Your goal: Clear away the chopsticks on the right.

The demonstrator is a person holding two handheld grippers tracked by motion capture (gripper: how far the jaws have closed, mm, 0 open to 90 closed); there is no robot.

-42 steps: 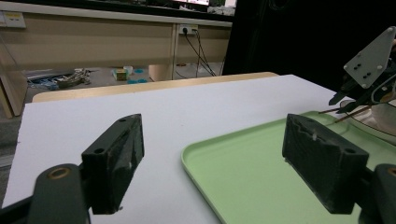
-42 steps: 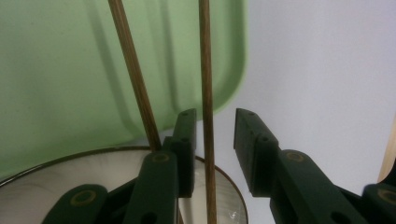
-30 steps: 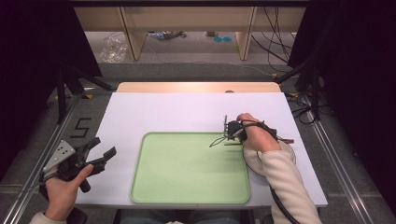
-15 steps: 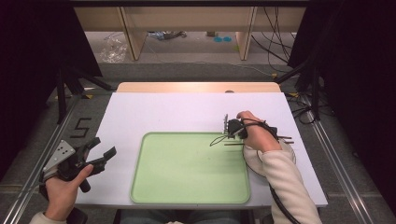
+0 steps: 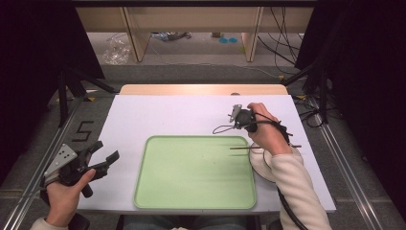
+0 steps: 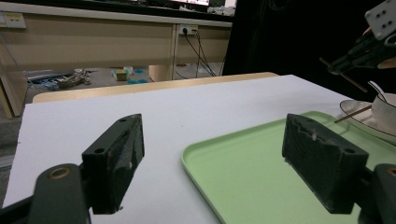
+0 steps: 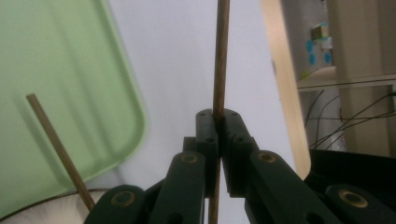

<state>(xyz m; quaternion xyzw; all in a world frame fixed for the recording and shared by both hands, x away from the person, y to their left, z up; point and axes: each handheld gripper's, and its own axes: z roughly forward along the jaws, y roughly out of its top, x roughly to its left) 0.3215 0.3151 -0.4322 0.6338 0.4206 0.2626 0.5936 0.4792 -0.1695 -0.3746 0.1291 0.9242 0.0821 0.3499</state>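
My right gripper (image 7: 217,122) is clenched on one brown chopstick (image 7: 220,56); the stick runs up between the two black jaws and out past their tips. Its jaws have just been closing, with that stick between them. In the high view the right gripper (image 5: 238,116) sits over the white table cover (image 5: 158,115), just beyond the far right corner of the green tray (image 5: 191,172).

A second chopstick (image 5: 244,147) lies with its tip over the tray's right edge; its other end rests on the white dish (image 5: 261,165) at the right side of the table, just beside the tray. From the right gripper view this second chopstick (image 7: 58,144) slants from the dish rim up over the tray (image 7: 60,70).

My left gripper (image 5: 98,155) is released, jaws wide apart with nothing between them. It is held at the near left corner of the table cover, left of the tray. From the left gripper view I see the tray (image 6: 243,163), the dish (image 6: 369,121) with a bowl (image 6: 386,109) on it, and the right gripper (image 6: 364,46) holding its stick above them.
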